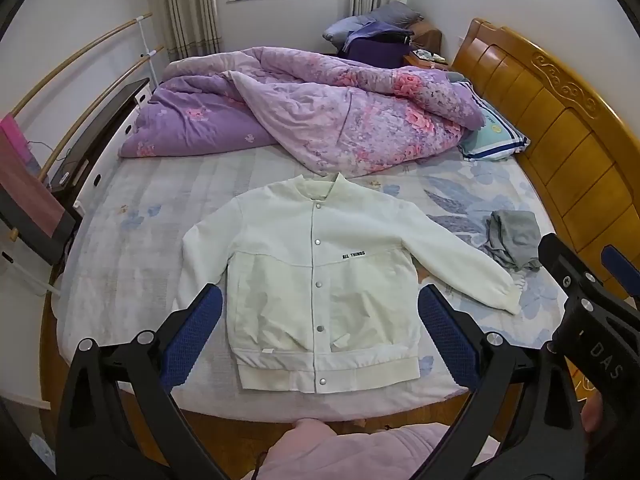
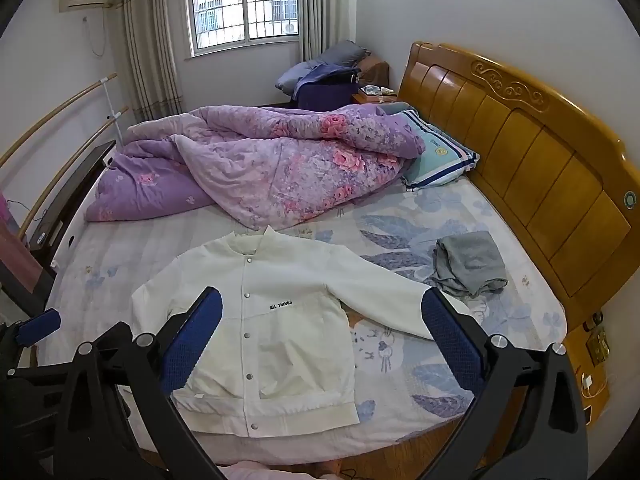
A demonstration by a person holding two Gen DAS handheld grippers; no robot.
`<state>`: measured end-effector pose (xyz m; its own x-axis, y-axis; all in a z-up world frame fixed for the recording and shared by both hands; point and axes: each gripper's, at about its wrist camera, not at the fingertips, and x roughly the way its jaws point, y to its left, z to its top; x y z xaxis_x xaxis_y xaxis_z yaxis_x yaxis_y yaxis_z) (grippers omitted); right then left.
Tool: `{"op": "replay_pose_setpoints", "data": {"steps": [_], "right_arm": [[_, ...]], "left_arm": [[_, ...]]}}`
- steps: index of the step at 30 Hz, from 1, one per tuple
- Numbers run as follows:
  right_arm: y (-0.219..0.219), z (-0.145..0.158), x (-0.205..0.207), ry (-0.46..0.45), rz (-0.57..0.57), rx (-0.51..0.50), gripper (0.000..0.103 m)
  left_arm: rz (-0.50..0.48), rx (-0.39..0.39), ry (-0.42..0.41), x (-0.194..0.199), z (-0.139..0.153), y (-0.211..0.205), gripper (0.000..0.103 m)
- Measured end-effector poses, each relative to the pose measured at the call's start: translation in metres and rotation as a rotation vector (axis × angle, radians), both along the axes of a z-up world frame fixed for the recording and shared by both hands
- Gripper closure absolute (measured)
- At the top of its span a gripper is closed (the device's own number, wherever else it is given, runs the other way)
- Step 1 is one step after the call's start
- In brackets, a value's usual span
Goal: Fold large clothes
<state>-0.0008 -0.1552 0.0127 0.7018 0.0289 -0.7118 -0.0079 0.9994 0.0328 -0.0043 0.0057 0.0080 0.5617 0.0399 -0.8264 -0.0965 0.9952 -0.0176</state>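
The white jacket [image 1: 320, 280] is laid flat on the bed [image 1: 140, 208], front side up and snapped shut, with its hem at the near edge of the bed. The collar is pointed away, toward the purple quilt [image 1: 320, 112]. 1 sleeve is tucked down along the jacket's left side. The other sleeve is stretched out from the jacket toward the grey cloth [image 1: 514, 240].

No fold has been made yet, it seems. The first fold is best begun with the stretched-out sleeve. It should be pinched near the cuff, lifted only a little, and laid across the chest so that no wrinkle is pulled into the body. The sides should be folded in next, with the edges kept straight.

The left gripper [image 1: 320, 336] is held above the jacket's lower half, wide open, and nothing is gripped. The right gripper [image 2: 320, 336] is held above the jacket too, nearer the stretched-out sleeve, also wide open with nothing gripped.

Counted: 1 jacket, 2 sleeves, 6 snaps down the front, 1 line of black letters on the chest, 1 grey cloth beside the jacket, 1 quilt beyond the jacket, 1 striped pillow [image 2: 440, 156] beyond the jacket by the wooden headboard [image 2: 520, 152], 2 grippers.
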Motion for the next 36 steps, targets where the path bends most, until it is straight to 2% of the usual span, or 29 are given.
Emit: {"op": "replay_pose_setpoints", "data": {"steps": [14,36], "right_arm": [[0.010,-0.013,0.004,0.045,0.011,-0.063,0.007],[0.020,-0.014,0.008,0.068,0.014,-0.066,0.007]], "left_arm": [[0.017,-0.030,0.011,-0.003,-0.001,0.013,0.005],[0.015,-0.033,0.025,-0.003,-0.008,0.014,0.005]]}}
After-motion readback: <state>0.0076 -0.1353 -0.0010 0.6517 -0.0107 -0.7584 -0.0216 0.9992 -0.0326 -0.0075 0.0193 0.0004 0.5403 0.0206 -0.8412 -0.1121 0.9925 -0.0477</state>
